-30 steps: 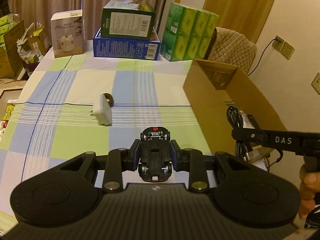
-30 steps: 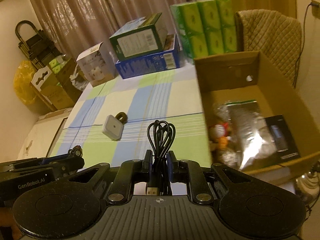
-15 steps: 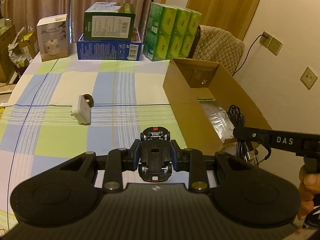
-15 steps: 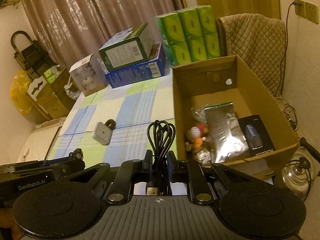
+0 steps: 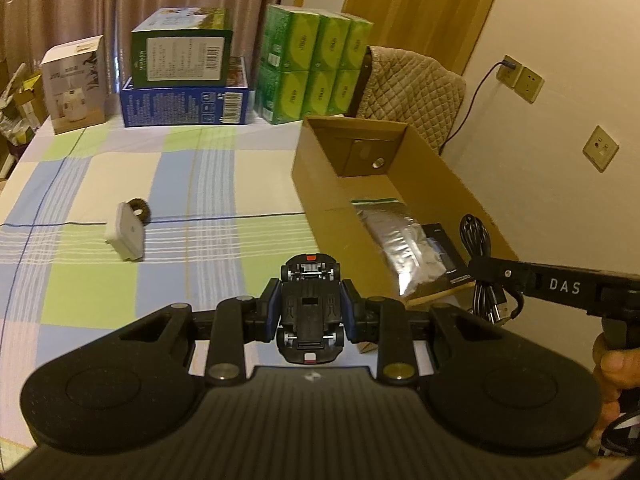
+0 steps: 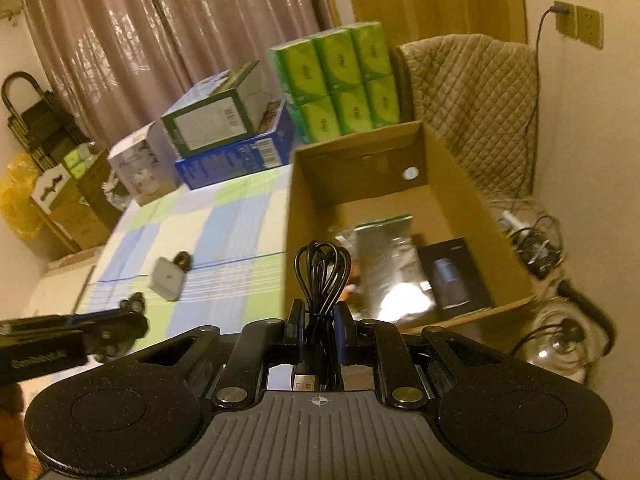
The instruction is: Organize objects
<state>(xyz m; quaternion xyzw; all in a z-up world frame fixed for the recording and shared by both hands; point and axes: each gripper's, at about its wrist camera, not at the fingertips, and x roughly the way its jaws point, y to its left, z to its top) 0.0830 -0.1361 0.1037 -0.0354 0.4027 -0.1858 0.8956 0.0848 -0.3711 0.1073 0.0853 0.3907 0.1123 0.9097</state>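
The left gripper [image 5: 311, 312] is clamping a black toy car [image 5: 311, 308] between its blue pads, the car turned underside up with its wheels showing, hanging over the checked tablecloth [image 5: 192, 184] at about 6 o'clock in the left wrist view. The right gripper [image 6: 320, 330] is pinching a coiled black USB cable [image 6: 322, 268] tightly, the loops sticking up past the fingertips and the plug dangling below the pads; in the left view this cable [image 5: 478, 240] is showing at 3 o'clock, beside the near corner of the open cardboard box [image 5: 316, 168]. A person's hand [image 5: 612, 368] is gripping the right tool's handle at 4 o'clock. The box is sitting at the right side of the table, and inside it are lying a silvery foil bag [image 6: 386, 264] and, just to the right of it, a small black product box [image 6: 454, 276]. On the cloth at 9 o'clock a white wall charger [image 5: 125, 236] is resting, touching a small brown ring-shaped object [image 5: 140, 210] behind it. Along the far edge, at 11 to 12 o'clock, a green carton [image 5: 182, 50] is sitting on a blue carton [image 5: 186, 106], with a white appliance box [image 5: 74, 80] to the left and a pack of green tissue packets [image 5: 316, 64] to the right.
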